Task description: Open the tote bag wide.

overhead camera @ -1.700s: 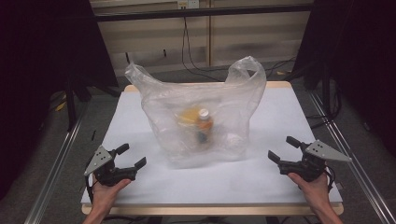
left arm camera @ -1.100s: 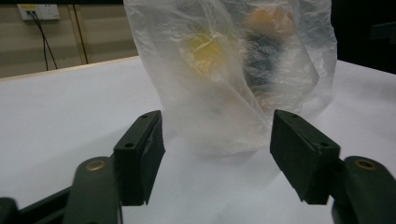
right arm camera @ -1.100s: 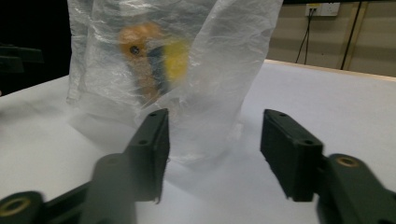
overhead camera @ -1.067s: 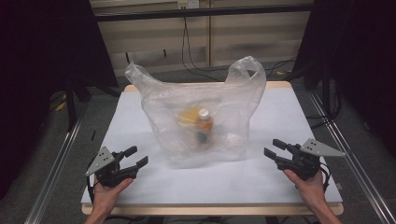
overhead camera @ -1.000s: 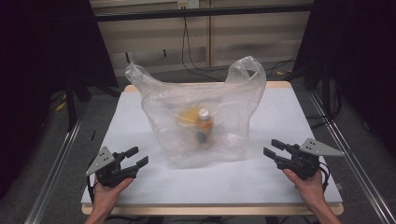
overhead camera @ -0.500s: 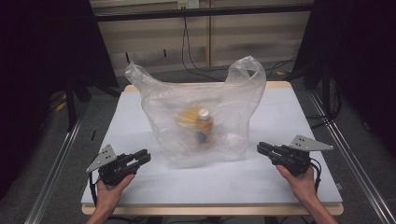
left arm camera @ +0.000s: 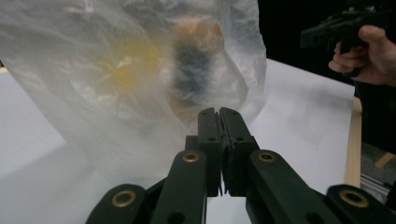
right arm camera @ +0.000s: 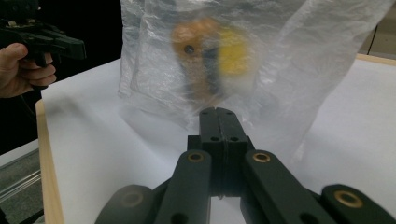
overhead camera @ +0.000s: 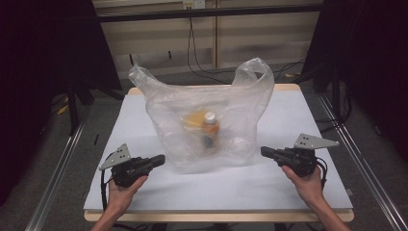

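I have both sets of fingers pressed together on nothing, having just closed them: left gripper [overhead camera: 155, 160] and right gripper [overhead camera: 267, 152] flank the bag [overhead camera: 207, 120], which stands just ahead of each tip, untouched, I'd say ready to nudge or grasp it from both sides. The bag is clear, crinkled plastic, upright on the white surface [overhead camera: 144, 110], handles up, an orange bottle [overhead camera: 210, 129] and something yellow blurred inside.

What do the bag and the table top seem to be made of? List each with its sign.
Bag: thin clear plastic film, glossy; it crinkles and its contents show through blurred.
Table top: matt white sheet, probably paper or laminate, over a light, wood-like board that shows at the edges.
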